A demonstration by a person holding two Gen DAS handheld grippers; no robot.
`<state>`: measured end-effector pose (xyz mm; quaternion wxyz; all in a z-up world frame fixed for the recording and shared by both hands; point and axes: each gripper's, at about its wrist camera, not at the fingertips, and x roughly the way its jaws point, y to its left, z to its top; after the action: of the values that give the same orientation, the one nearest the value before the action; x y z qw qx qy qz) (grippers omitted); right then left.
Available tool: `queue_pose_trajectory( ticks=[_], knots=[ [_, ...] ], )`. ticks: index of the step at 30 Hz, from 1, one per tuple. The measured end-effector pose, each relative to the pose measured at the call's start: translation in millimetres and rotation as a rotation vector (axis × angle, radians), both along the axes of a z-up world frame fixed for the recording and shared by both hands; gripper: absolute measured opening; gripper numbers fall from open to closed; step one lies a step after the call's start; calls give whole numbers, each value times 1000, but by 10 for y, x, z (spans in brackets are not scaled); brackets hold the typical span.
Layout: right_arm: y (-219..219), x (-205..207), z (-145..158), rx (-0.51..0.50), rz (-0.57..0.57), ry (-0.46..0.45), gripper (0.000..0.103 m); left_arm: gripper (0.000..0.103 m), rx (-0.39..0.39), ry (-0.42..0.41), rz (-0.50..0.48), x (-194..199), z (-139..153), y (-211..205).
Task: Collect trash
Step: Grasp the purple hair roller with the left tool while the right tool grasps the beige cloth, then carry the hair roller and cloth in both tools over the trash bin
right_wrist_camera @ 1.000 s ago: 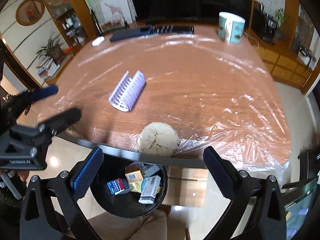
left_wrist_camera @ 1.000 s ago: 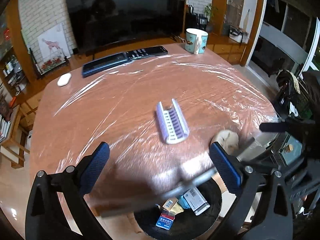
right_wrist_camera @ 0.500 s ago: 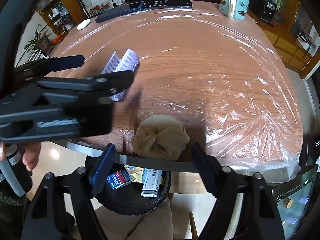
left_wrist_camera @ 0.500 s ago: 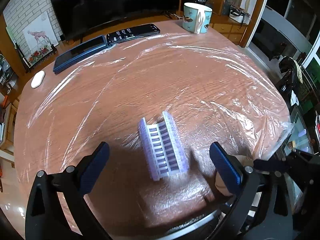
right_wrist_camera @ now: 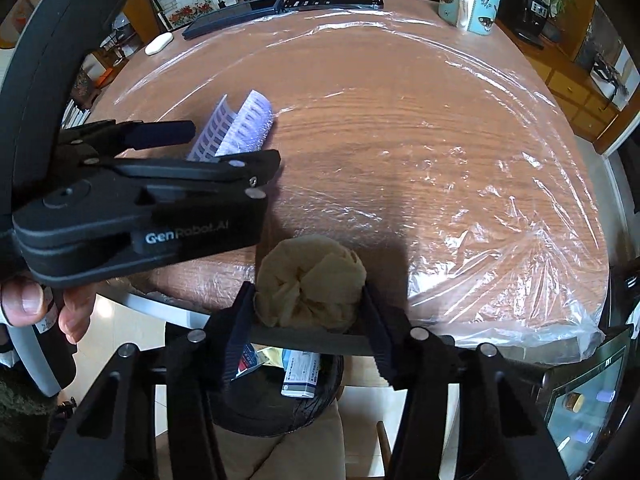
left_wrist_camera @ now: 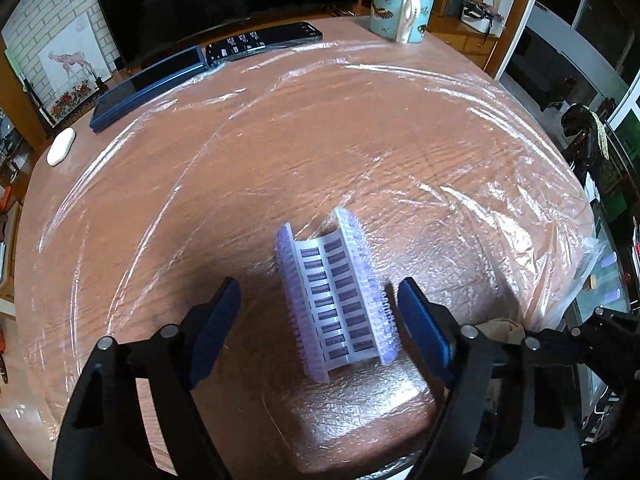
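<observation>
Both pairs of jaws have just been closing. The right gripper (right_wrist_camera: 308, 312) is bringing its pads against the two sides of a crumpled tan paper wad (right_wrist_camera: 310, 282) at the near edge of the tabletop (right_wrist_camera: 400, 140), and it looks to be clamping the wad, though the contact is only just being made. The left gripper (left_wrist_camera: 320, 316) is straddling a purple-and-white plastic strip (left_wrist_camera: 336, 300) lying a little in from the same near edge; its pads are standing off both long sides, so it is gripping nothing yet.

Below the table's near edge a black bin (right_wrist_camera: 280, 400) is already holding several small cartons, so part of the collecting appears to be done. What is left, judging from these views, is lifting the wad and the strip and dropping them into that bin.

Along the far edge a mug (left_wrist_camera: 400, 12), a remote (left_wrist_camera: 264, 42), a dark flat case (left_wrist_camera: 148, 88) and a small white object (left_wrist_camera: 61, 146) are sitting well apart from both grippers; they are probably not trash.
</observation>
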<state>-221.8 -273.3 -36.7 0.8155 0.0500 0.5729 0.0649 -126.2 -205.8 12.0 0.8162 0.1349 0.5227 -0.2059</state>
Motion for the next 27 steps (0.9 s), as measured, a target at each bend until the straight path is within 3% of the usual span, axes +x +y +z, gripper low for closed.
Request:
queue_pose_trajectory(
  ticks=[8, 27],
  knots=[
    [6, 93, 26, 21, 0, -18, 51, 45, -8, 3, 14, 58, -19, 47],
    [-124, 133, 207, 44, -4, -91, 51, 44, -50, -56, 82, -79, 174, 344]
  ],
)
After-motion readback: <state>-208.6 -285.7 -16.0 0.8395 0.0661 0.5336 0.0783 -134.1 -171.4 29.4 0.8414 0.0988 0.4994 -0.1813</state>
